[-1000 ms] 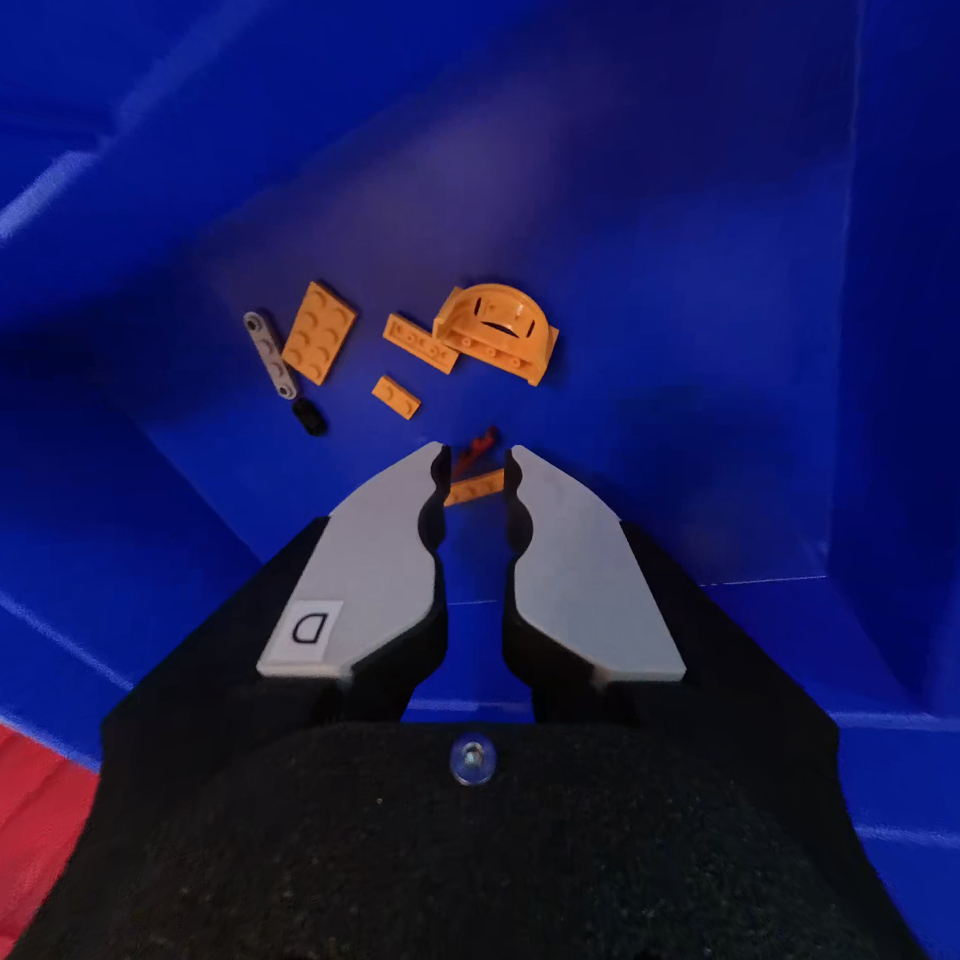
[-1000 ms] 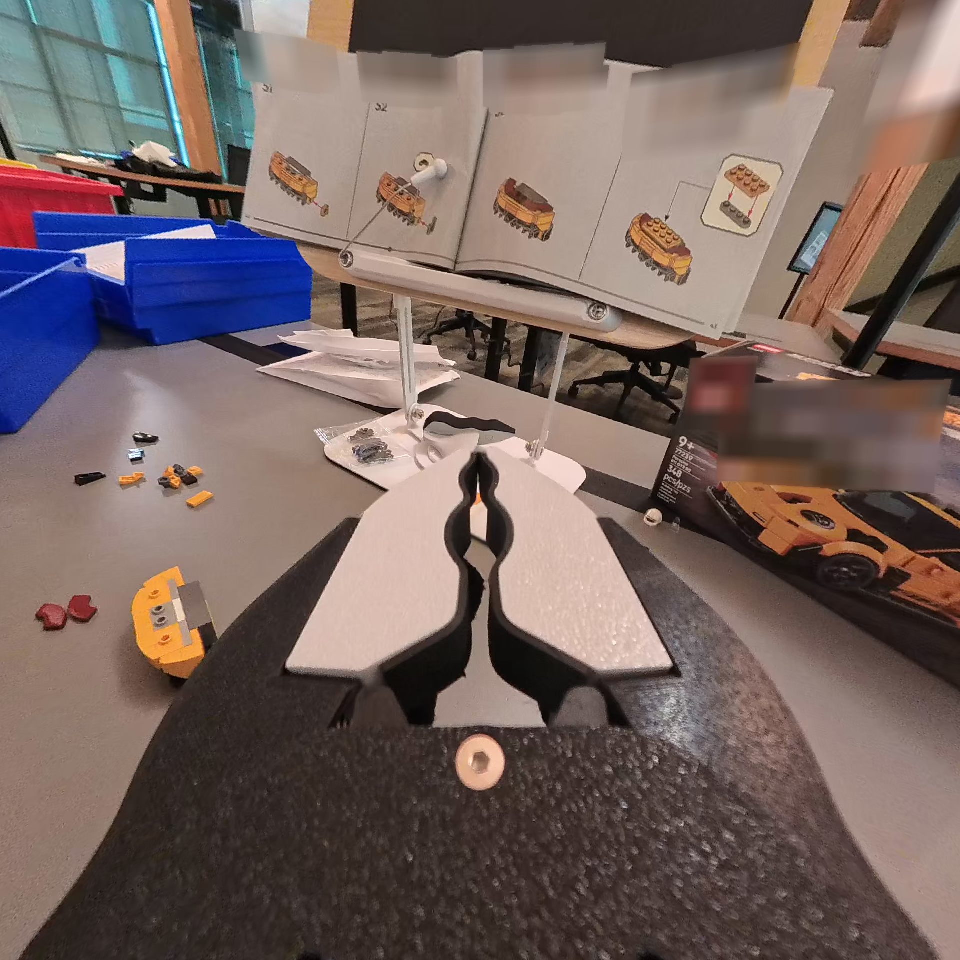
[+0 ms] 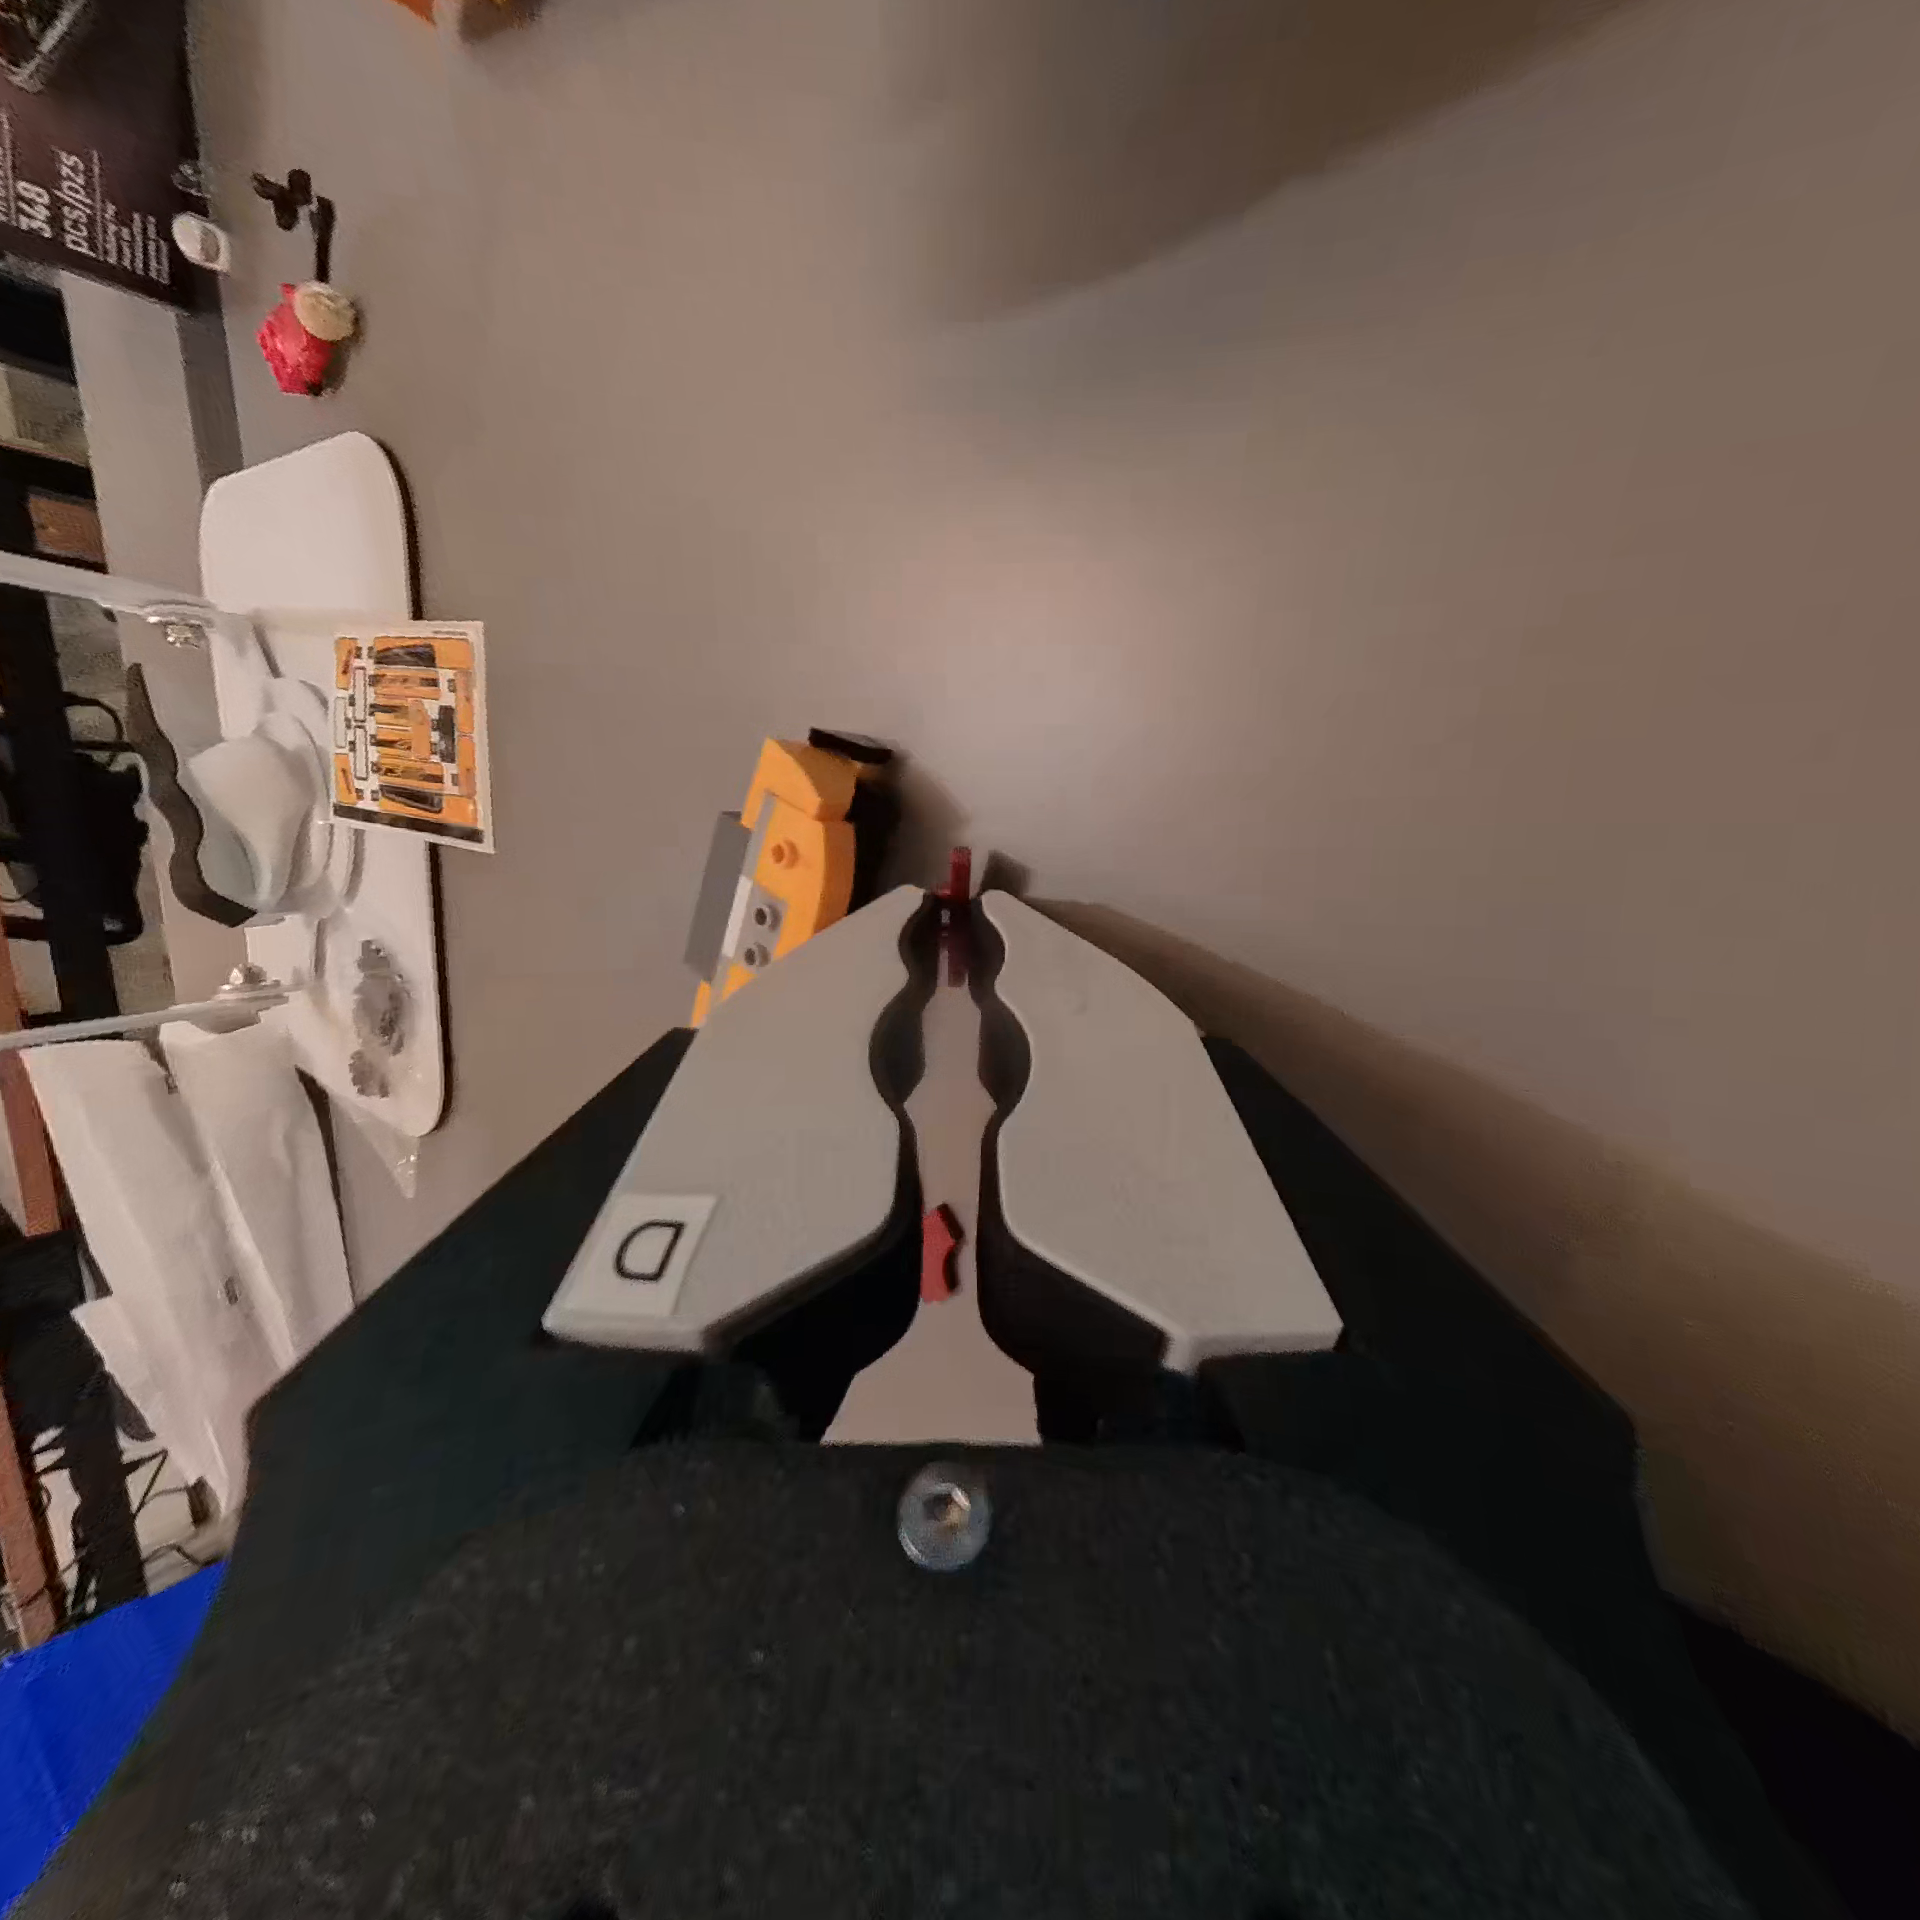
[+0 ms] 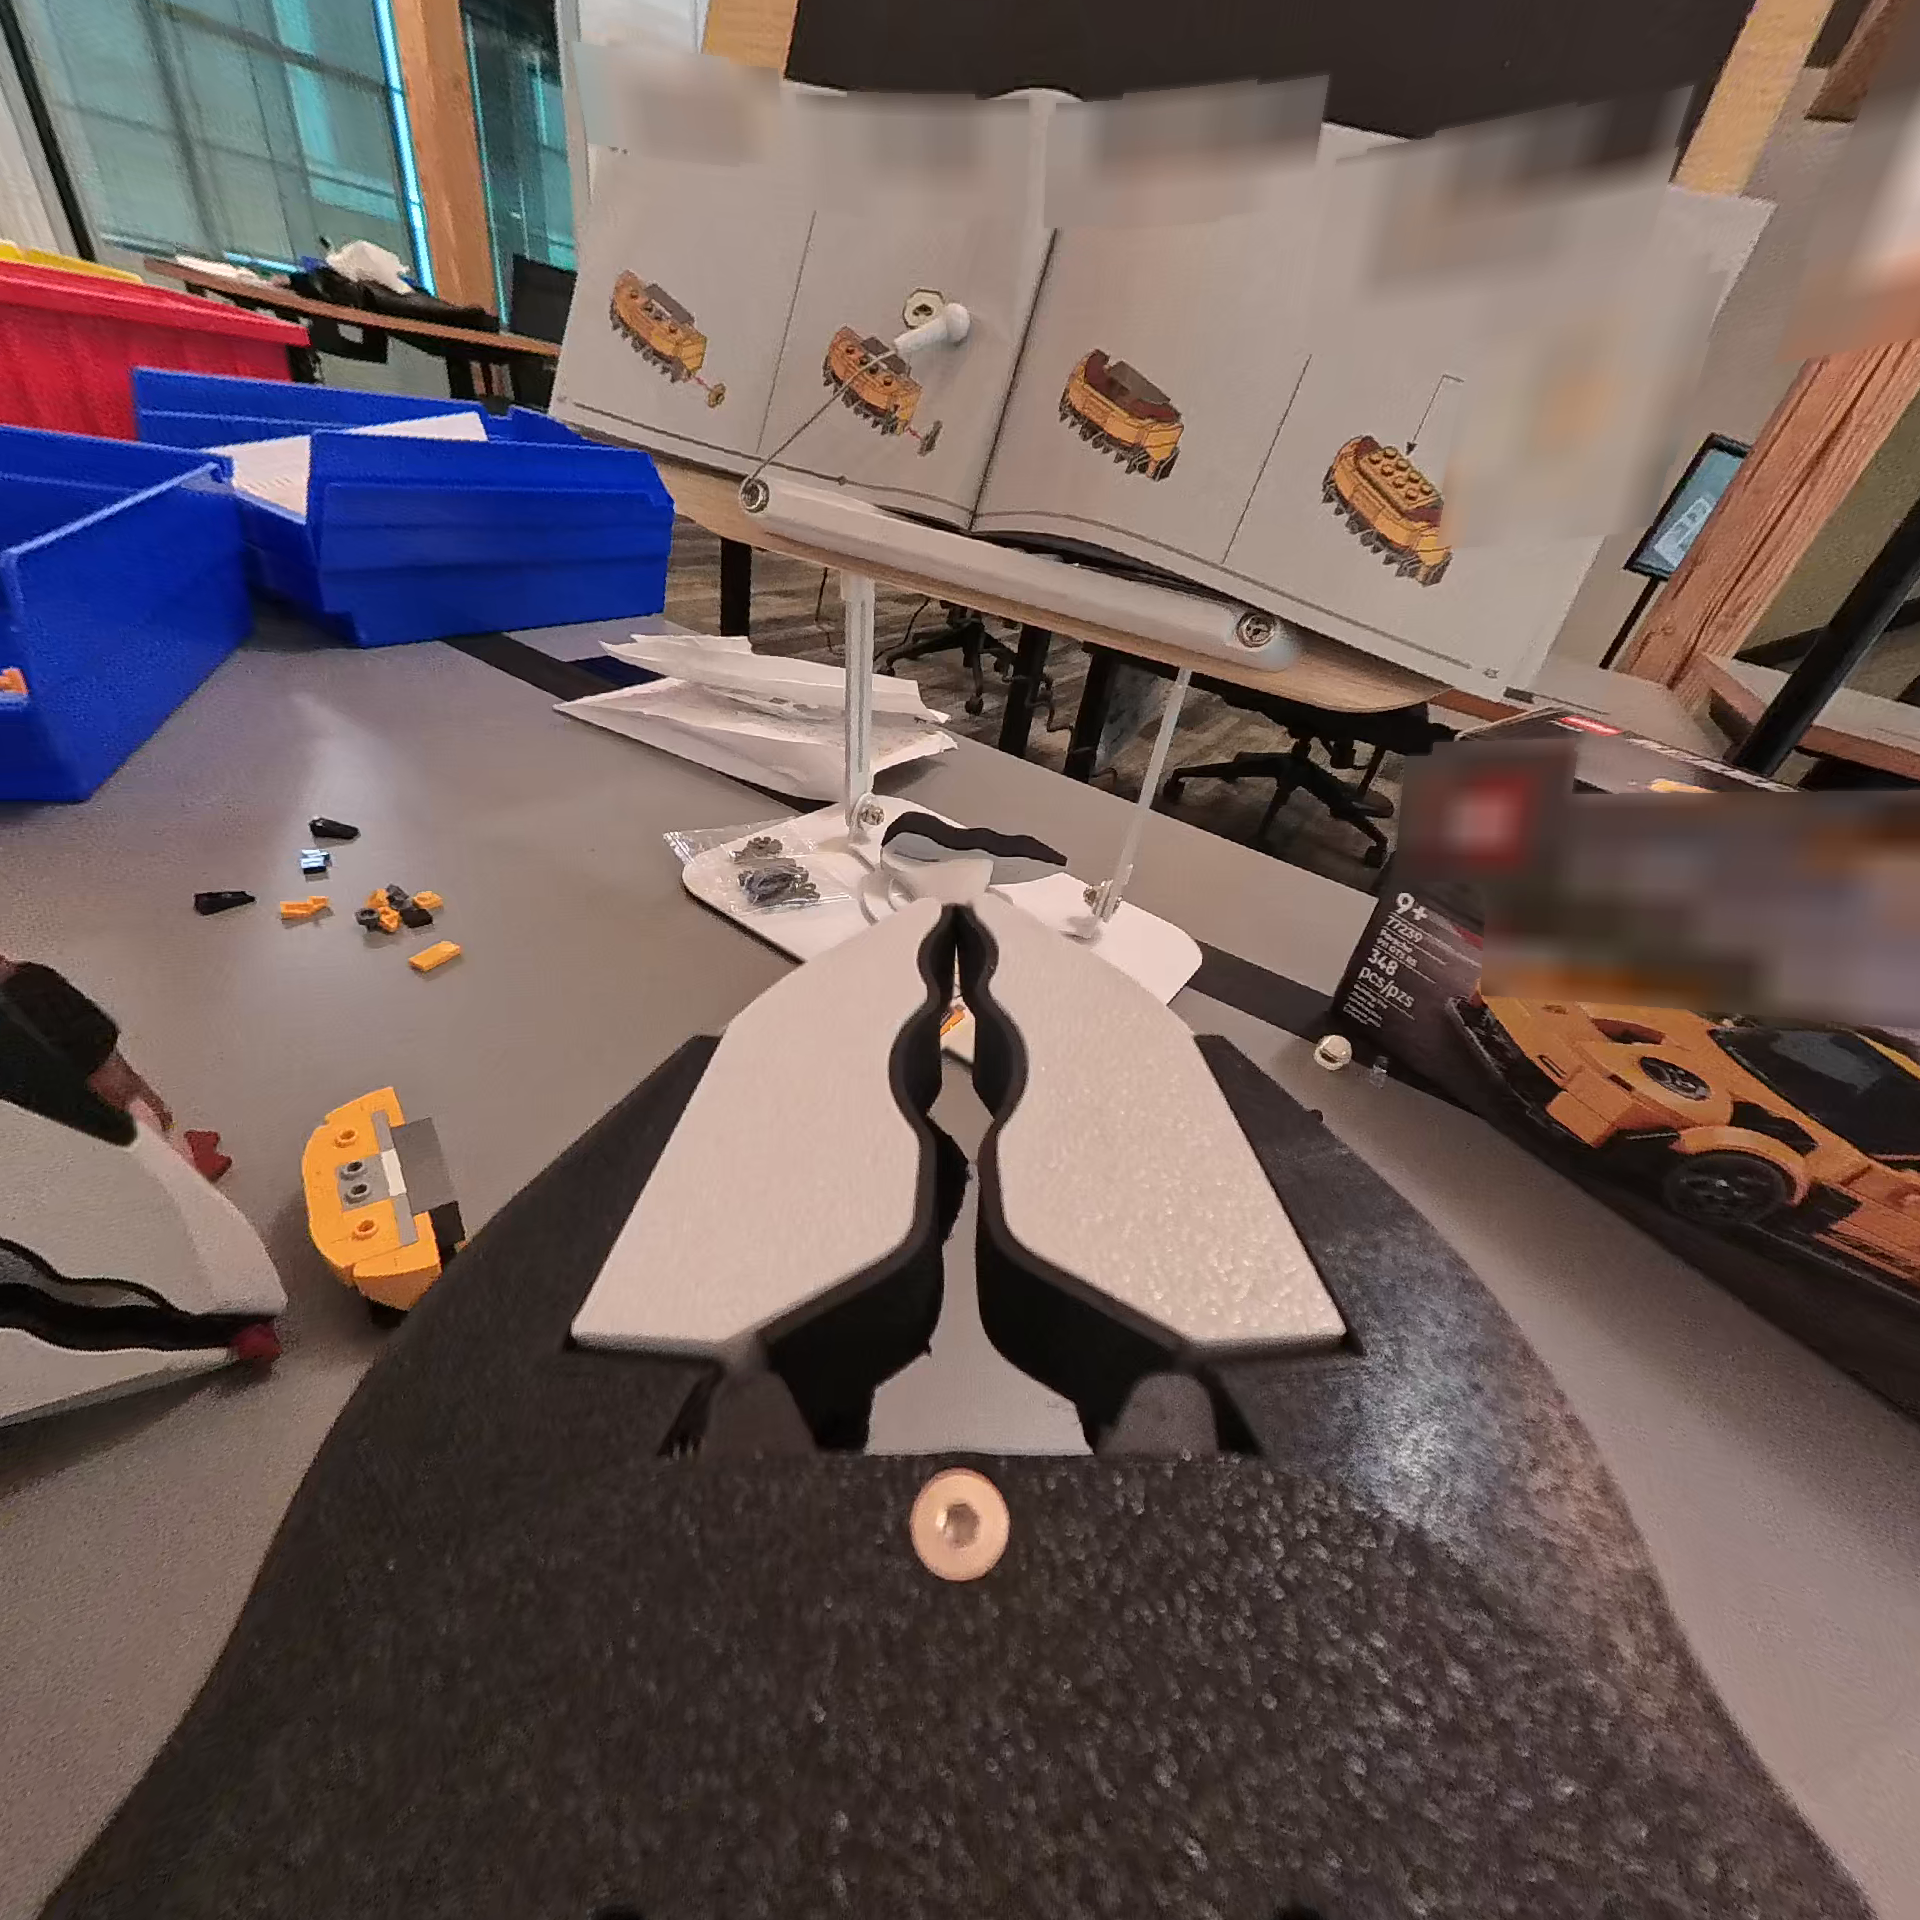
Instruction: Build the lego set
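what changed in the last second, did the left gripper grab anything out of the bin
Yes. The left gripper left the blue bin, rolled onto its side over the grey table and now pinches a small dark red piece beside the orange sub-assembly. The right gripper stayed shut and empty, facing the instruction booklet. The loose pieces did not move.

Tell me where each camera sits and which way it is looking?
Left wrist view: sits on the left tool, rolled sideways, looking along the grey table at the orange lego piece; its own fingers pinch a small red piece.
Right wrist view: sits on the right tool, looking across the table at the instruction book; its own fingers and the left tool show.
Both views share the orange lego piece, the book stand's white base and the box.
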### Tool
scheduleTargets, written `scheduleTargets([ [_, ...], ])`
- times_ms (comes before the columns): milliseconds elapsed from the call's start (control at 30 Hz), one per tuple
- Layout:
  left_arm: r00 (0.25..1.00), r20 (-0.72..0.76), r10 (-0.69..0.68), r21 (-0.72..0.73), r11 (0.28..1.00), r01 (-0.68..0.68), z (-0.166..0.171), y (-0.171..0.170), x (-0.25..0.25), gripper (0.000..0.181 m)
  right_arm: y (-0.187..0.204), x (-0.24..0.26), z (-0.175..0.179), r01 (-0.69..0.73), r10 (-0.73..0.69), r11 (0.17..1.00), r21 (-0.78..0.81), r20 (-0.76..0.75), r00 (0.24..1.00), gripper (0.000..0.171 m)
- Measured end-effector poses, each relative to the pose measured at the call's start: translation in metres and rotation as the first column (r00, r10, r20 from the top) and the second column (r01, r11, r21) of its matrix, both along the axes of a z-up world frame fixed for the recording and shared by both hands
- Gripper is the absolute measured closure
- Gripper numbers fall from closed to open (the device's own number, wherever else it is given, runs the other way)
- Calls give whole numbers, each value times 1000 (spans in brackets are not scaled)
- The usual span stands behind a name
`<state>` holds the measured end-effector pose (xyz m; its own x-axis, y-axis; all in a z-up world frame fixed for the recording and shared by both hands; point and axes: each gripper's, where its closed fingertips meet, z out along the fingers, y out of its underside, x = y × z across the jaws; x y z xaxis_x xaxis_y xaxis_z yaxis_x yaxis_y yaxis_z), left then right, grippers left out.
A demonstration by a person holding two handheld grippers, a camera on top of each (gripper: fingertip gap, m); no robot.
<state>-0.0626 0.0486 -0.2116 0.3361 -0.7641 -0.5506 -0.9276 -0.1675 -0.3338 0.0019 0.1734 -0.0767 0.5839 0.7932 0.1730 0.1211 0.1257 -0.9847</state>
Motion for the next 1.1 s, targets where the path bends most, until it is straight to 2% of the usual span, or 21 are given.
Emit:
scheduleTargets([
  [133, 998, 56, -16, -56, 998, 19, 0, -8, 2, 175, 0, -2, -4, -5, 5, 1000, 1, 18, 1000, 171],
  [267, 963, 268, -22, -197, 977, 77, 6, -25, 13, 145, 0, -4, -9, -16, 16, 1000, -7, 39, 999, 171],
  [400, 853, 521, 8, -225, 966, 128, 32, -25, 12, 143, -10, -14, -18, -93, 95, 995, -30, 75, 993, 171],
  [500, 762, 642, 81, -207, 976, 70, 49, -6, -10, 145, -42, -32, -26, -271, 280, 959, -84, 128, 951, 171],
  [567, 751, 653, 102, -195, 980, 37, 47, 7, -26, 144, -66, -44, -36, -368, 391, 919, -139, 214, 895, 167],
  [633, 781, 617, 97, -203, 978, 39, 37, 18, -36, 140, -82, -54, -56, -407, 452, 891, -201, 336, 826, 155],
  [733, 823, 566, 59, -242, 965, 98, 18, 27, -37, 130, -95, -63, -87, -419, 486, 874, -247, 472, 735, 147],
  [800, 824, 566, 32, -264, 954, 144, 12, 28, -30, 130, -96, -65, -105, -410, 488, 872, -267, 537, 688, 143],
  [867, 823, 568, 7, -267, 947, 176, 10, 25, -23, 146, -98, -67, -110, -420, 498, 866, -271, 552, 669, 144],
  [967, 836, 548, -15, -245, 953, 177, 7, 20, -20, 150, -95, -60, -104, -426, 458, 880, -210, 613, 644, 147],
  [1033, 828, 561, -13, -245, 953, 181, 7, 17, -18, 150, -115, -52, -102, -512, 545, 821, -255, 618, 567, 154],
  [1100, 825, 564, 0, -261, 949, 178, 7, 14, -17, 150, -137, -48, -110, -553, 640, 751, -360, 602, 478, 154],
])
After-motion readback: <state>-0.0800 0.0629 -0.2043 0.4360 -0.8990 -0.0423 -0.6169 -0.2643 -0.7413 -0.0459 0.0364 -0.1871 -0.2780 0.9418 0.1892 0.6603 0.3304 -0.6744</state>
